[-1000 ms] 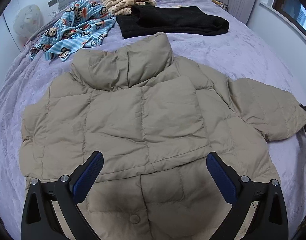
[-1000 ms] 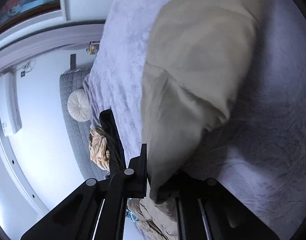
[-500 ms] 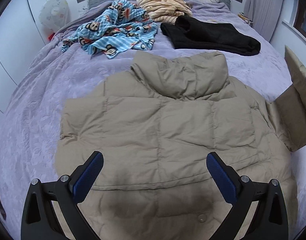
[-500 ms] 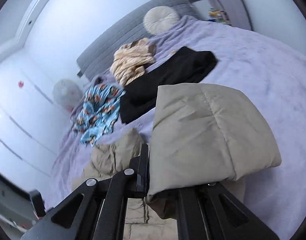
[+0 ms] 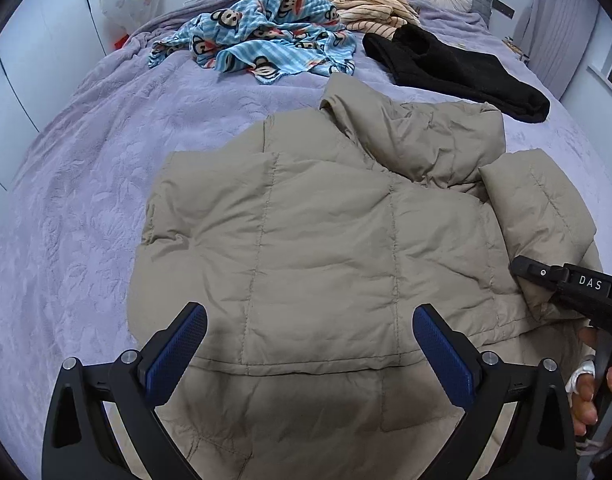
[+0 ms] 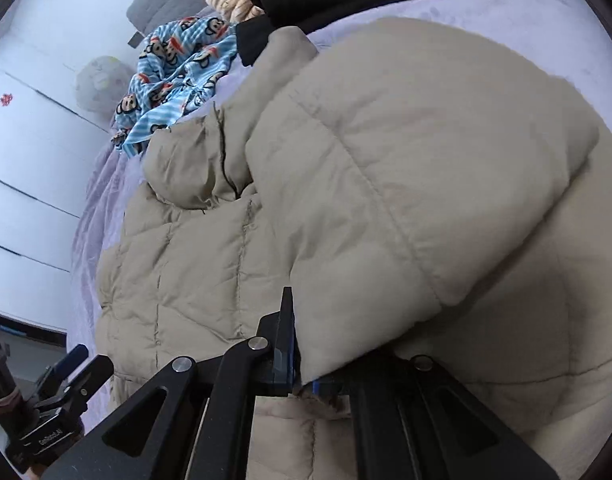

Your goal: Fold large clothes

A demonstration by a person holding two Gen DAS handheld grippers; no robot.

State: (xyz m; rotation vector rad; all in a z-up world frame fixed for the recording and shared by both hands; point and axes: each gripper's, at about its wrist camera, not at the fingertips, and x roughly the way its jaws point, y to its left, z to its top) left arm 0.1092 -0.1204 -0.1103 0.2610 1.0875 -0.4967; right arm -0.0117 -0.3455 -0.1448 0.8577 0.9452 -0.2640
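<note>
Beige puffer jacket [image 5: 325, 240] — only the right wrist view shows the right gripper [image 6: 302, 376] clenching its sleeve [image 6: 405, 168]; left gripper [image 5: 309, 344] hovers spread.

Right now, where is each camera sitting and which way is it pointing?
Left wrist: on the left gripper, open above the beige puffer jacket, looking up the bed toward the headboard; the right gripper shows at the right edge.
Right wrist: on the right gripper, shut on the sleeve, rolled sideways over the jacket; the left gripper shows lower left.
Shared: jacket, blue monkey-print cloth, black garment.
</note>
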